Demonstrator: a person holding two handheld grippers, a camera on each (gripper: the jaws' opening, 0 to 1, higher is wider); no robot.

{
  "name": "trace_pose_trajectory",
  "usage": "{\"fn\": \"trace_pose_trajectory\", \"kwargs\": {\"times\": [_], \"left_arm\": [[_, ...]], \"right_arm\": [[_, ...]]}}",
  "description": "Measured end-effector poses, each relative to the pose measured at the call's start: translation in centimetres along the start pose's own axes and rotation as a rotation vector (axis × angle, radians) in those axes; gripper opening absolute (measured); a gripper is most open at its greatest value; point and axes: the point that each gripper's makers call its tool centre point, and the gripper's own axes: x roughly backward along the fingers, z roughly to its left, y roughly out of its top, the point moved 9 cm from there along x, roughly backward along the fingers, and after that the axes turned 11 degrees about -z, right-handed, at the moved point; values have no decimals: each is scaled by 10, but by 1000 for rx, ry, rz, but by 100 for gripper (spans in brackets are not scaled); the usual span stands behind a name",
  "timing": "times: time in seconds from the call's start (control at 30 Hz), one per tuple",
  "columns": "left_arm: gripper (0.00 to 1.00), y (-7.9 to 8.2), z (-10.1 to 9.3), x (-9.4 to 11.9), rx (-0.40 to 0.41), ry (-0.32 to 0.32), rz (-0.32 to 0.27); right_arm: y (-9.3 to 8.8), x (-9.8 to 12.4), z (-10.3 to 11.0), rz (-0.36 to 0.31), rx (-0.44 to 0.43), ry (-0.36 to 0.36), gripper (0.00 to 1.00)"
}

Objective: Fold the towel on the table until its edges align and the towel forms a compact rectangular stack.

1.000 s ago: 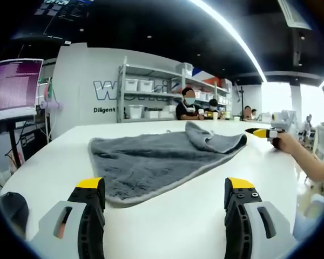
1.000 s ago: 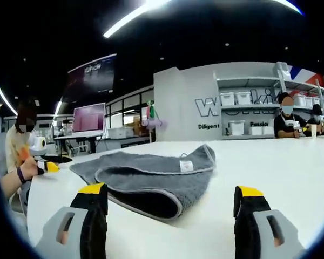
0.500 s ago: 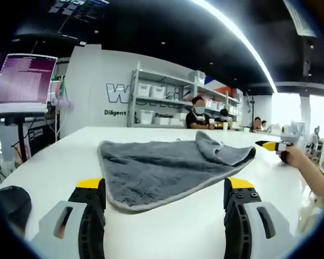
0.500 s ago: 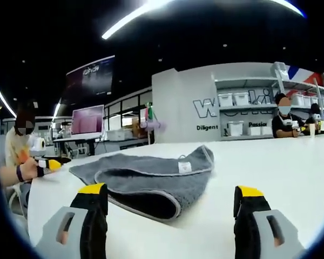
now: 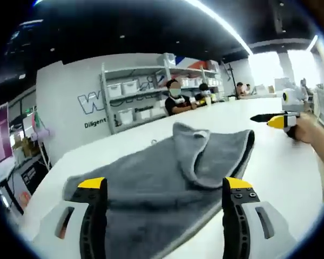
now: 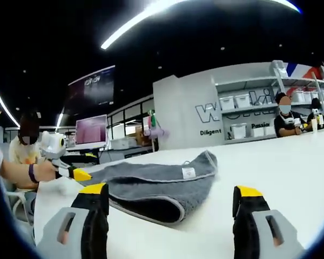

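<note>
Since a second ago the left tool point(image 5: 161, 186) has been brought much closer to the grey towel point(image 5: 167, 178): in the left gripper view the cloth, then ahead of the jaws, is now spread between and under them, with its near hem just beside the yellow tips. The left tool's jaws are held wide apart, with nothing gripped. In the right gripper view little is changed; the left tool point(image 6: 80, 174) is now seen at the towel's point(image 6: 156, 183) far corner instead of well apart from it. The right tool point(image 6: 169, 191) is likewise held with jaws apart, the folded-over edge of the towel lying just ahead of them on the white worktop point(image 6: 270, 162). One corner flap is doubled back over the towel.
</note>
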Motion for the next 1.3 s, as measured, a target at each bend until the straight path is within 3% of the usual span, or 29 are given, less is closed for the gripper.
{"fn": "trace_pose_trajectory", "kwargs": {"times": [0.07, 0.23, 0.4, 0.47, 0.57, 0.67, 0.7, 0.8, 0.97, 1.13, 1.3], "left_arm": [[86, 11, -8, -18, -102, -36, -4], [86, 33, -41, -68, -465, -136, -18], [83, 39, -62, -101, -708, -183, -14], [78, 41, -68, -115, -853, -178, -9], [68, 39, -77, -131, -974, -189, -12], [42, 32, -85, -143, -1003, -209, 24], [39, 30, -86, -148, -998, -203, 32], [43, 19, -89, -162, -941, -198, 78], [40, 4, -99, -178, -958, -215, 106], [32, 1, -104, -184, -1001, -217, 109], [30, 1, -99, -192, -940, -188, 130]], "right_arm": [[0, 0, 0, -1, -1, 0, 97], [0, 0, 0, 2, 1, 1, 96], [-1, 0, 0, 7, 4, 1, 96], [-1, 0, 0, 9, 5, 2, 96], [-1, 0, 0, 9, 5, 2, 96], [-1, 0, 0, 10, 5, 1, 96], [-1, 0, 0, 10, 5, 1, 96], [-1, 0, 0, 11, 6, 1, 96], [-1, 0, 1, 12, 7, 3, 96], [0, 1, 1, -2, -2, 3, 93], [3, 3, -3, -26, -23, -6, 89]]}}
